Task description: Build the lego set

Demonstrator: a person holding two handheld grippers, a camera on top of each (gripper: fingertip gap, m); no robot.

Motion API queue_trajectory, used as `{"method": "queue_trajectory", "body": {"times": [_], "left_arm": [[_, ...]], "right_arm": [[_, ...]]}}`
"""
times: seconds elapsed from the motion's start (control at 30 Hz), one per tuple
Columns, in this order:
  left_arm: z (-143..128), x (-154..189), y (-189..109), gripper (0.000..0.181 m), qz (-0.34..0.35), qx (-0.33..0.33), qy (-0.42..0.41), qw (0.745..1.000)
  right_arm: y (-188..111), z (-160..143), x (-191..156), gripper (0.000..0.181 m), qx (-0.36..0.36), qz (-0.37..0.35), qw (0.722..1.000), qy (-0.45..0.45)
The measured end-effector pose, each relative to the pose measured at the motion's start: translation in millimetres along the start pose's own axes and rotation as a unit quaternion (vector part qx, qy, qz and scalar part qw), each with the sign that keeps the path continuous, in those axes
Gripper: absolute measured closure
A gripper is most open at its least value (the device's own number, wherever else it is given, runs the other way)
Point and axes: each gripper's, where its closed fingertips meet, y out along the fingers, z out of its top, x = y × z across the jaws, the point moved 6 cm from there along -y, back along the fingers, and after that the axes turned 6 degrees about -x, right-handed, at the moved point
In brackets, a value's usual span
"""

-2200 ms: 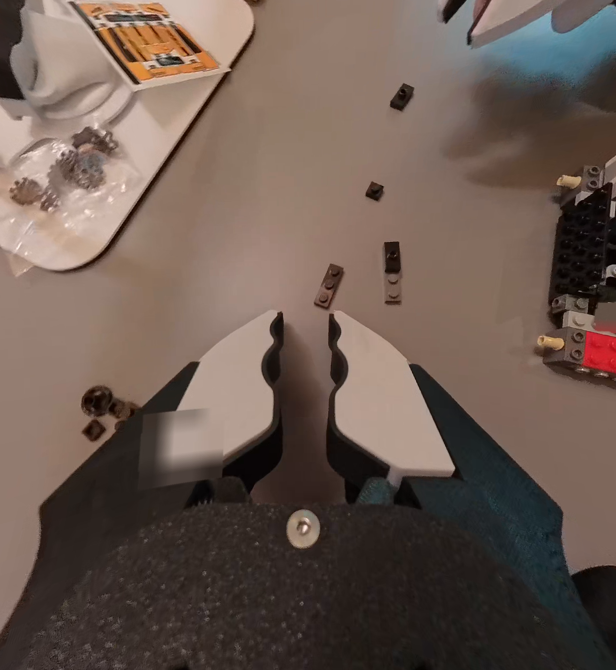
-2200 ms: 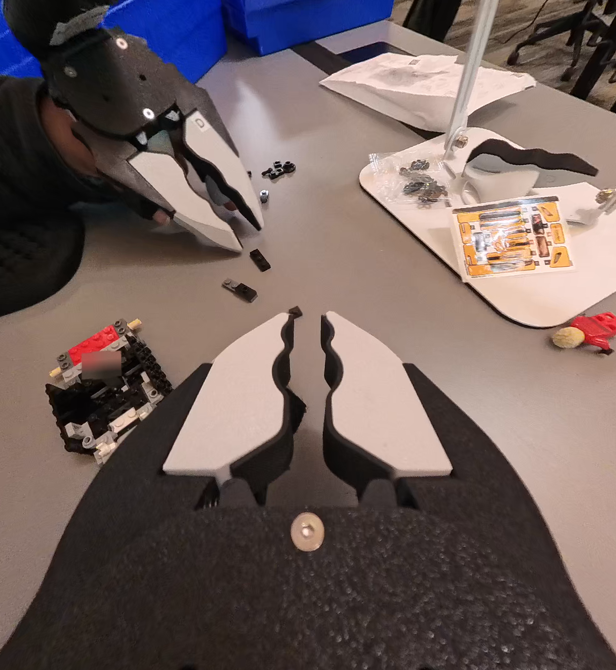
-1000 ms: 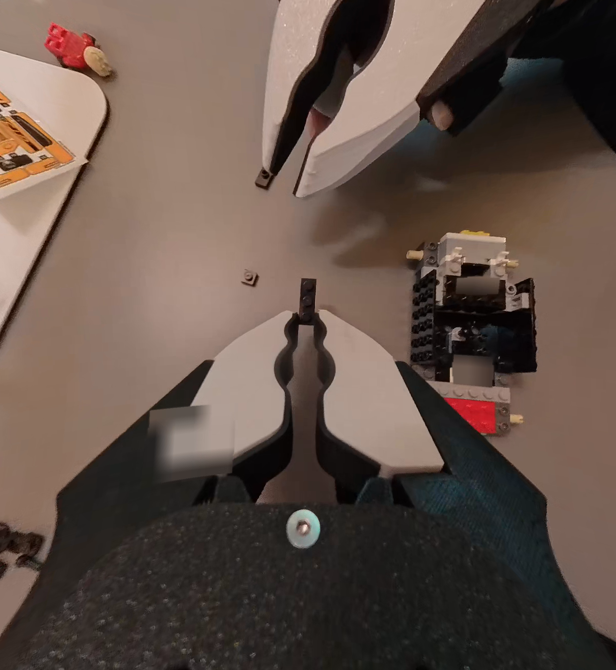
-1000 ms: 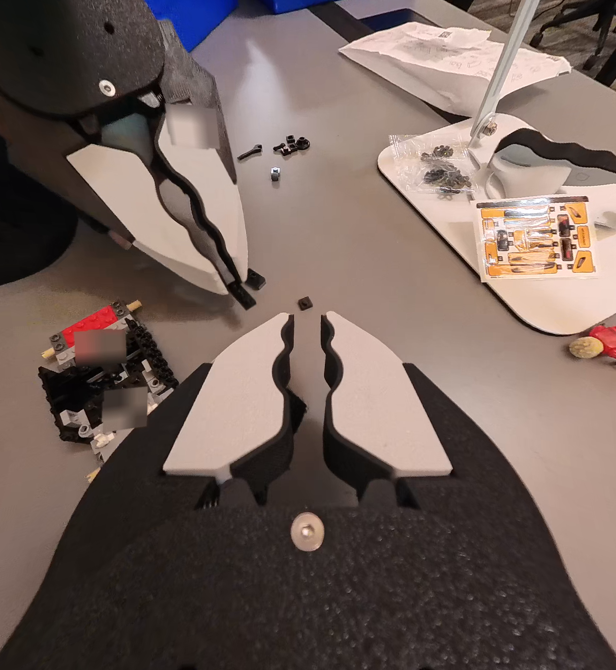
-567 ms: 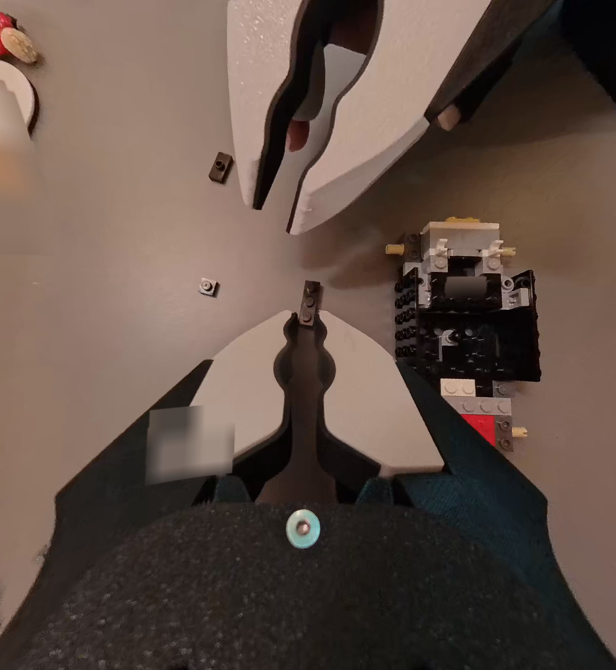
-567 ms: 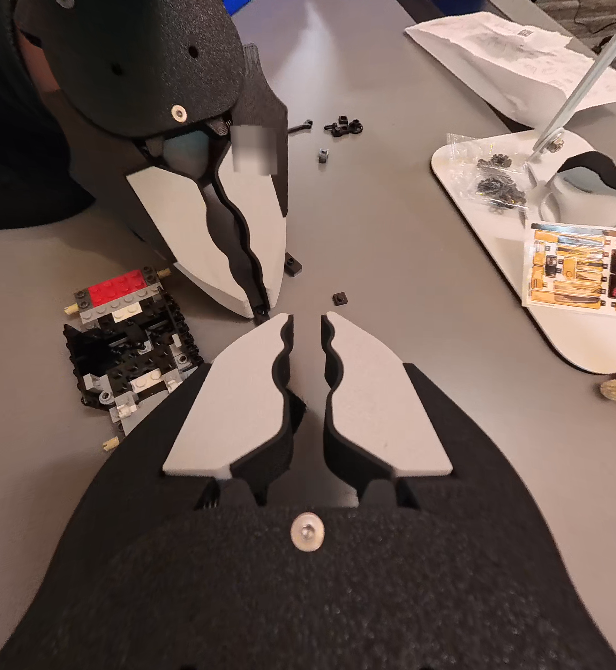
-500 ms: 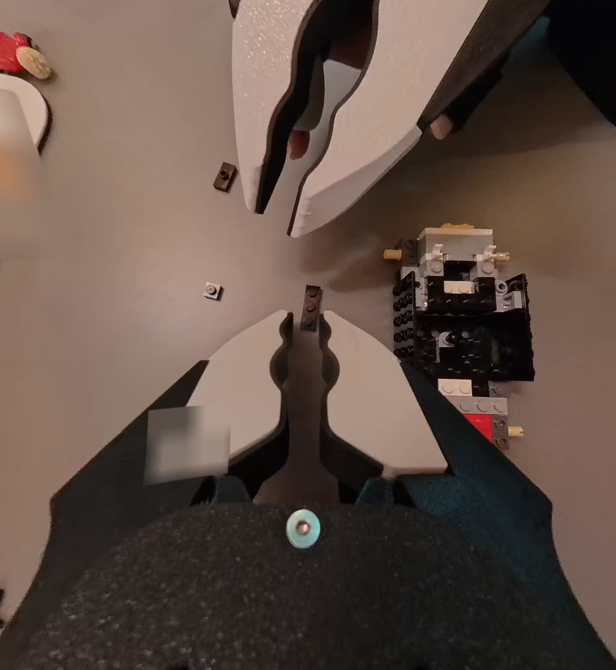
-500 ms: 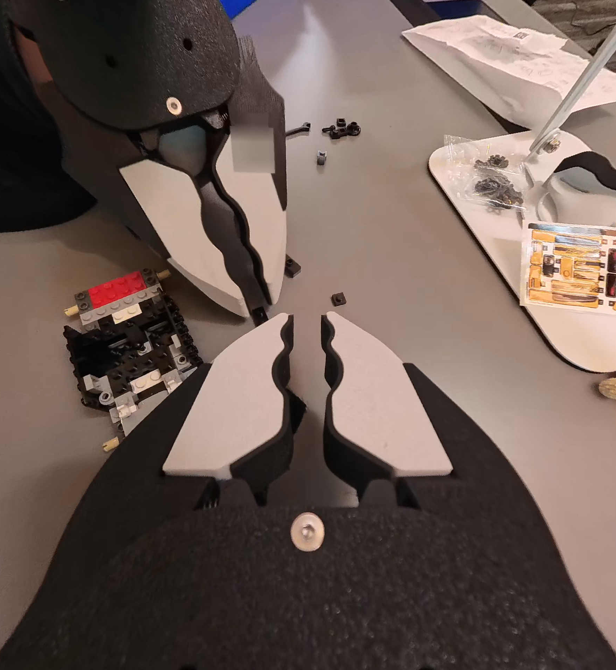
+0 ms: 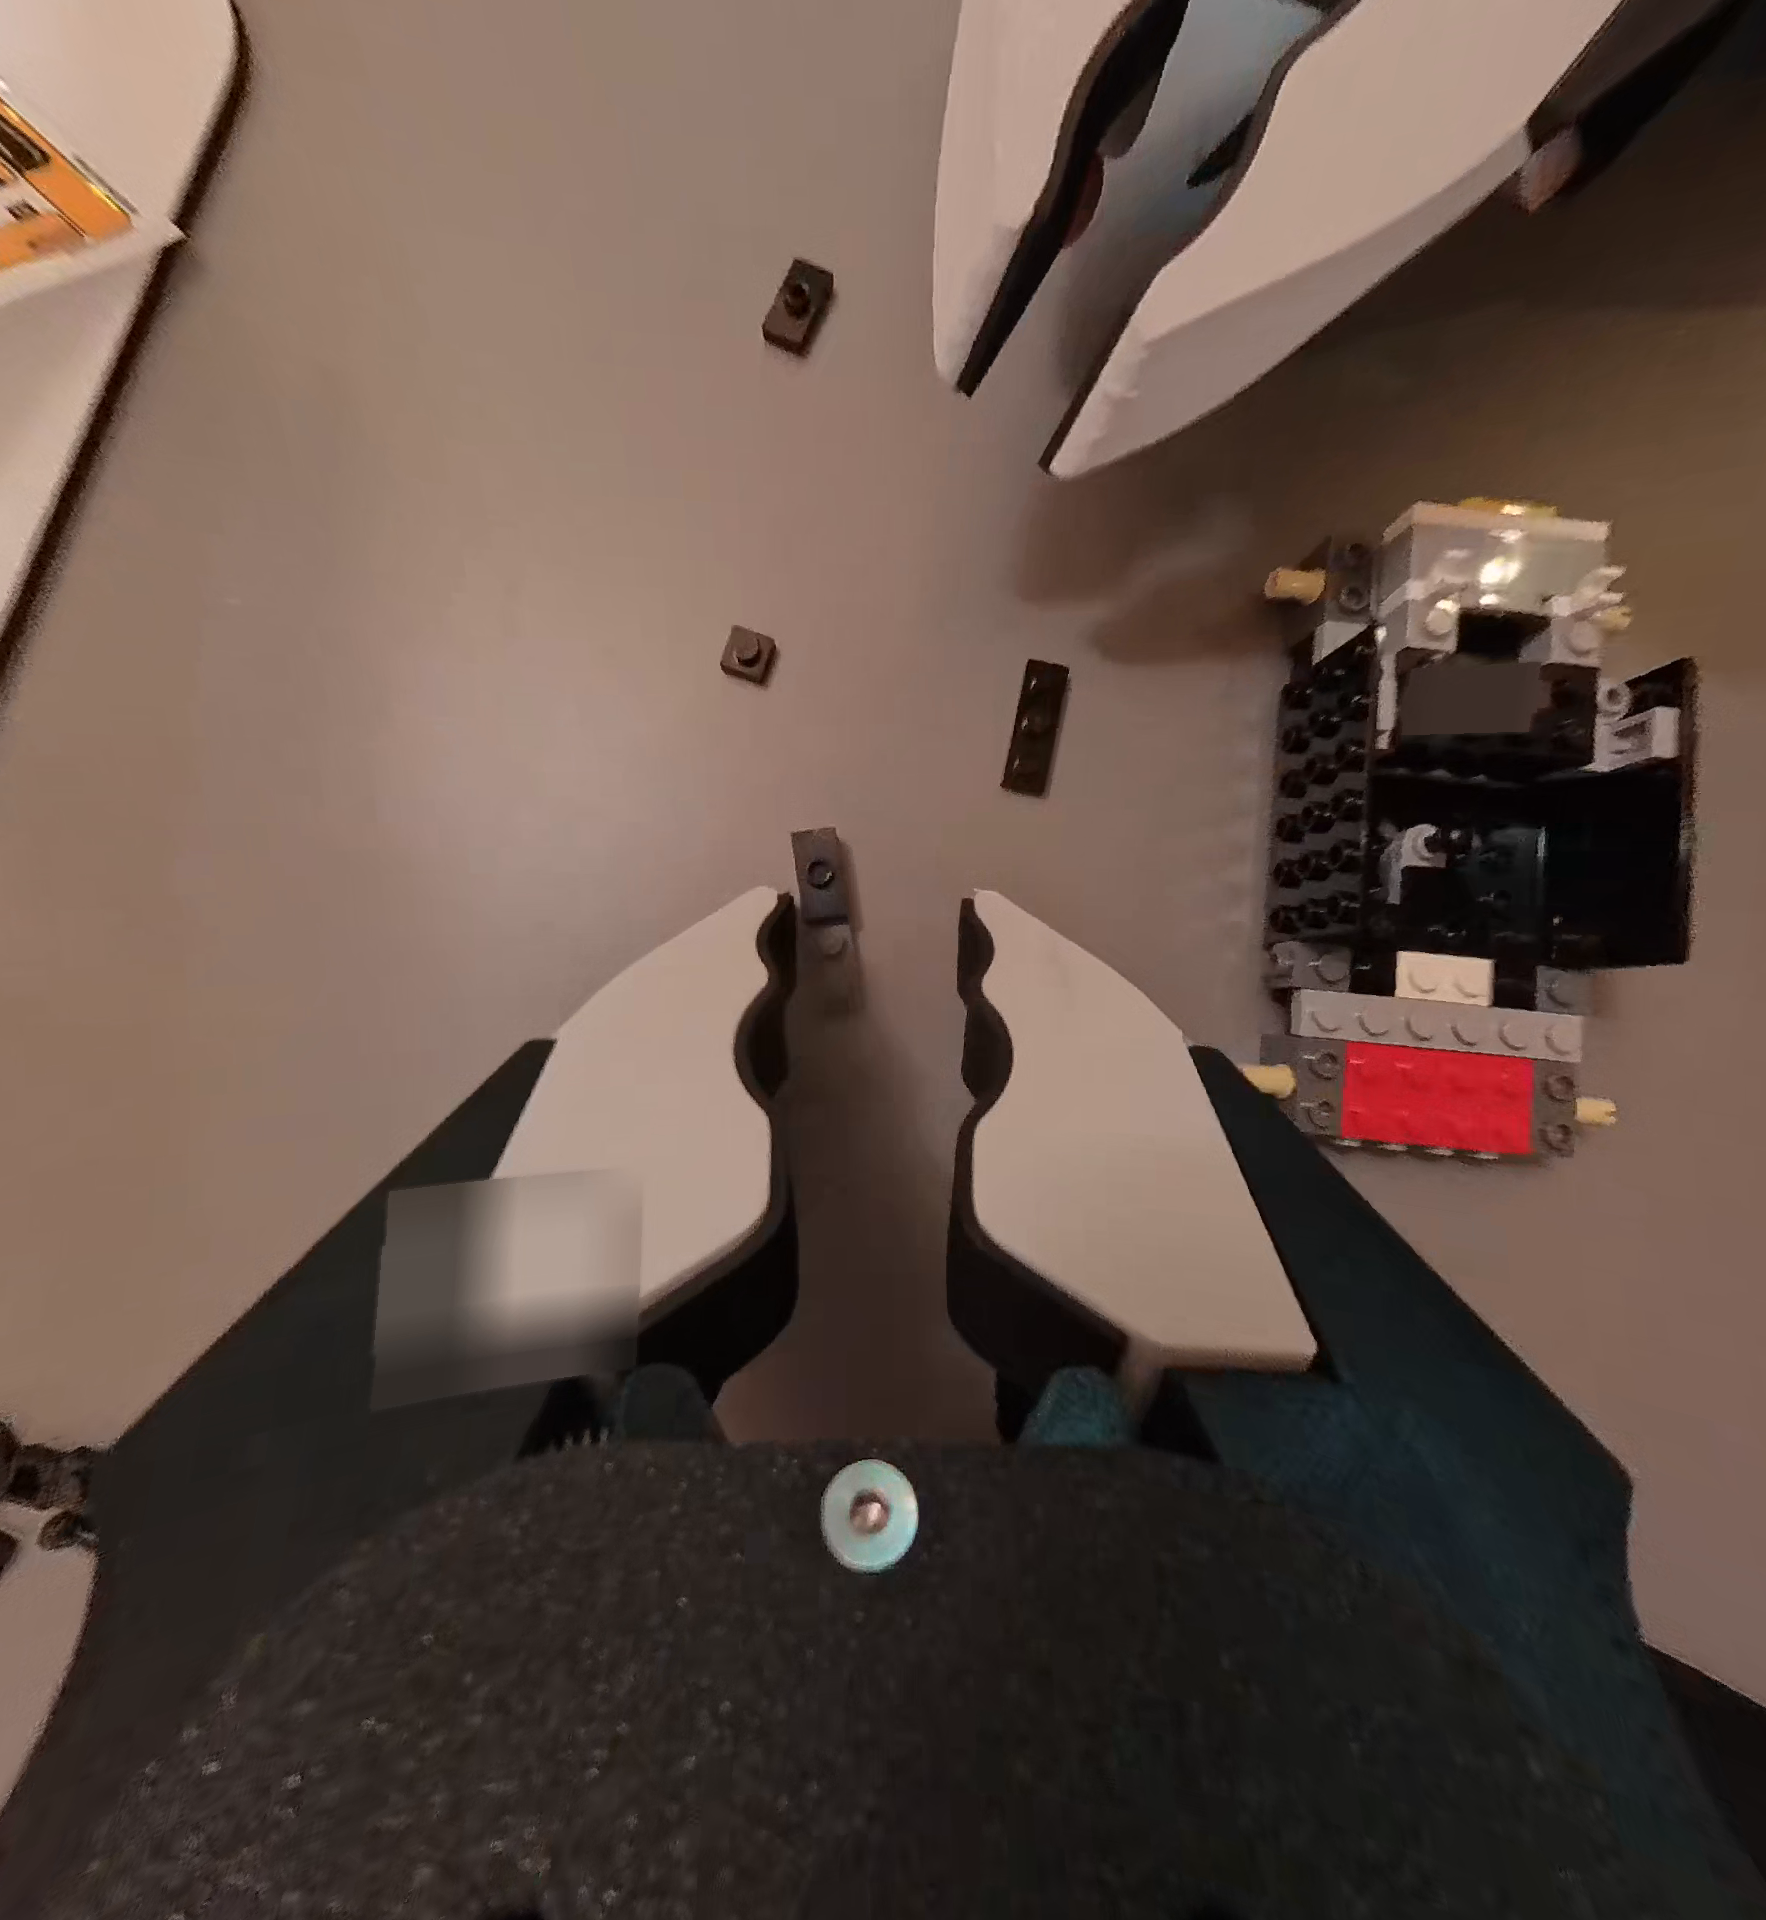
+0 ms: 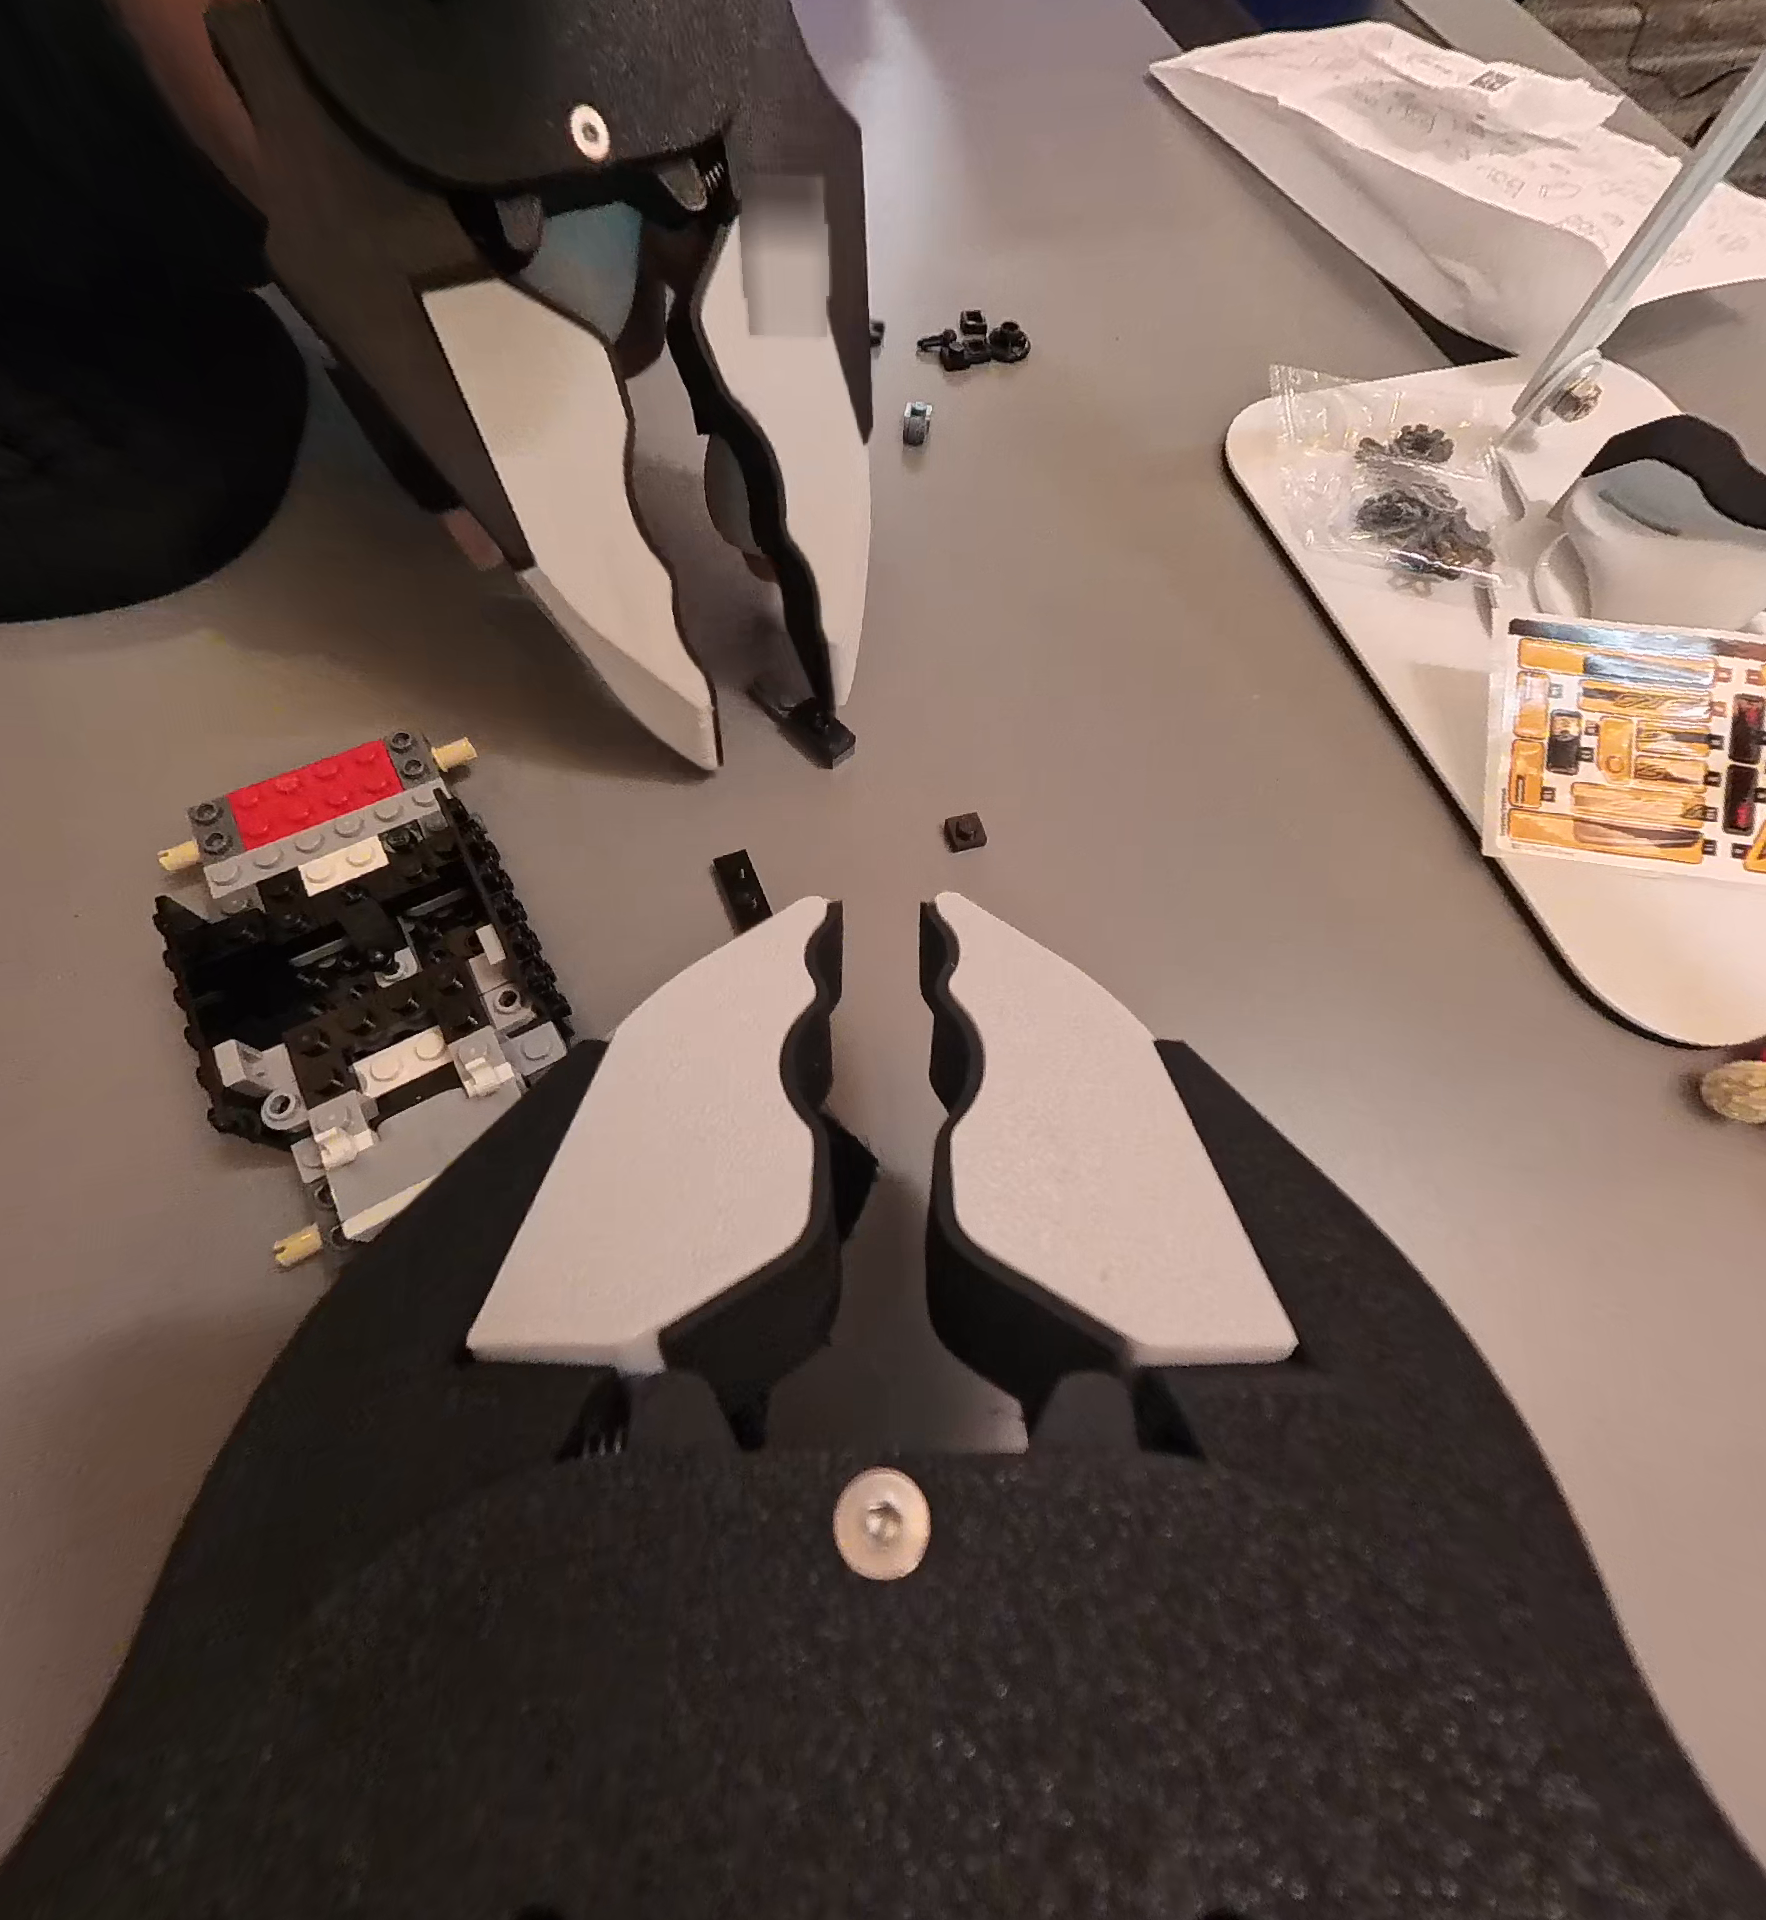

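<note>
my left gripper point(image 9: 874, 904) has its jaws parted, a small black-and-grey lego plate point(image 9: 823, 894) just inside the left tip. my right gripper point(image 10: 881, 906) is slightly parted, empty. the black-and-red lego build point(image 9: 1461, 842) sits right on the grey worktop point(image 9: 443, 727).

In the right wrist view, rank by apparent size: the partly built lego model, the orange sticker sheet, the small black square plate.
1. partly built lego model
2. orange sticker sheet, somewhat smaller in this view
3. small black square plate, by far the smallest
</note>
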Motion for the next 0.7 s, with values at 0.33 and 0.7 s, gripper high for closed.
{"method": "queue_trajectory", "body": {"times": [0.33, 0.7], "left_arm": [[-6, -12, -3, 0.174, 0.032, -0.004, -0.008, 0.999], [-7, -29, -10, 0.161, 0.079, 0.018, -0.027, 0.996]], "right_arm": [[1, 0, 0, 0.168, 0.003, 0.002, 1.0, 0.003], [3, -4, 1, 0.168, -0.005, -0.002, 1.0, 0.001]]}}
